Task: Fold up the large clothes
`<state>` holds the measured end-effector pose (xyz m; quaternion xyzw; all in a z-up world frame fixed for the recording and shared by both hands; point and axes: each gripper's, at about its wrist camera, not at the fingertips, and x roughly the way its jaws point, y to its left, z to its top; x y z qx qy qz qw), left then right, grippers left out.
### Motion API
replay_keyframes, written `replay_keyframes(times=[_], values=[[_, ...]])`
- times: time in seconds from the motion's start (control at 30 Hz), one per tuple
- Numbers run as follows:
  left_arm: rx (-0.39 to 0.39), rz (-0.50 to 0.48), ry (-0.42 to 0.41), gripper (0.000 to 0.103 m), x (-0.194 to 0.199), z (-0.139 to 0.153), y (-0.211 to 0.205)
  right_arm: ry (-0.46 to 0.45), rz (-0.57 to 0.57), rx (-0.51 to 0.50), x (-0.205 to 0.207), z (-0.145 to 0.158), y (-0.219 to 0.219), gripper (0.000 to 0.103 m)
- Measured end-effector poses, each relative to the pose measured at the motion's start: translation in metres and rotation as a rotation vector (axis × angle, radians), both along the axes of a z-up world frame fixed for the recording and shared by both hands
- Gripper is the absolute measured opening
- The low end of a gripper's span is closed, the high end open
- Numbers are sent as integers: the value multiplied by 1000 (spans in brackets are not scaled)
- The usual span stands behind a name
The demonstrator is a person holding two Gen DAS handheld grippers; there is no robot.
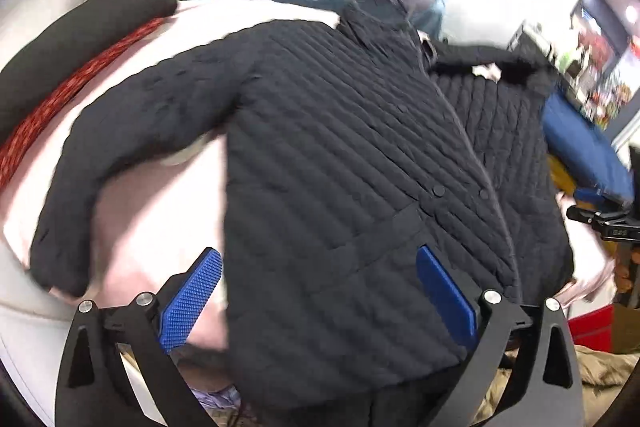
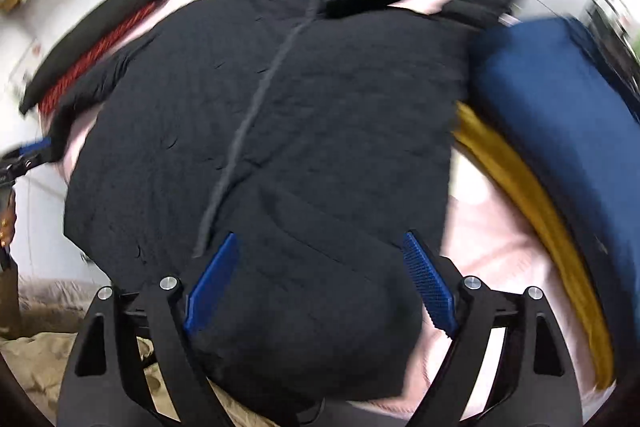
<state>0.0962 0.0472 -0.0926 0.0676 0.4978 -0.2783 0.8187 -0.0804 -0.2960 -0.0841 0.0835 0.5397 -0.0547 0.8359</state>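
Hovering over the jacket (image 1: 340, 155), I keep both hand-held grippers spread wide and empty. My left hand-held gripper (image 1: 320, 291) straddles the jacket's left hem, one blue pad over the pink sheet (image 1: 132, 211) at 7 o'clock, the other over the quilted front near the pocket. My right hand-held gripper (image 2: 320, 279) sits over the right half of the hem, both pads above black fabric.

The jacket lies face up and flat on the sheet, snapped shut, its long axis running from the hem by my grippers toward the collar (image 1: 360, 27) at 12 o'clock. The left sleeve (image 1: 120, 131) stretches out to 9 o'clock in the left view and down toward the cuff at 8; it is nearer my left hand. The other sleeve I can't make out clearly; the right view is blurred. A folded navy piece (image 2: 560, 99) lies just beside the jacket at 2 o'clock.

I judge the next grab belongs at the hem or the sleeve.
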Motion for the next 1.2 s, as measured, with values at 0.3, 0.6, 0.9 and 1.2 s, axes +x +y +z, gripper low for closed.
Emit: replay_keyframes(times=[0.3, 0.6, 0.9, 1.2], values=[[252, -19, 68, 98, -6, -91, -59, 252, 119, -202, 25, -96, 38, 97], [220, 13, 53, 98, -3, -95, -59, 291, 66, -122, 42, -107, 21, 99], [216, 42, 39, 97, -16, -86, -58, 174, 31, -93, 32, -103, -1, 99], [236, -151, -183, 97, -44, -20, -98, 62, -10, 22, 26, -65, -7, 98]])
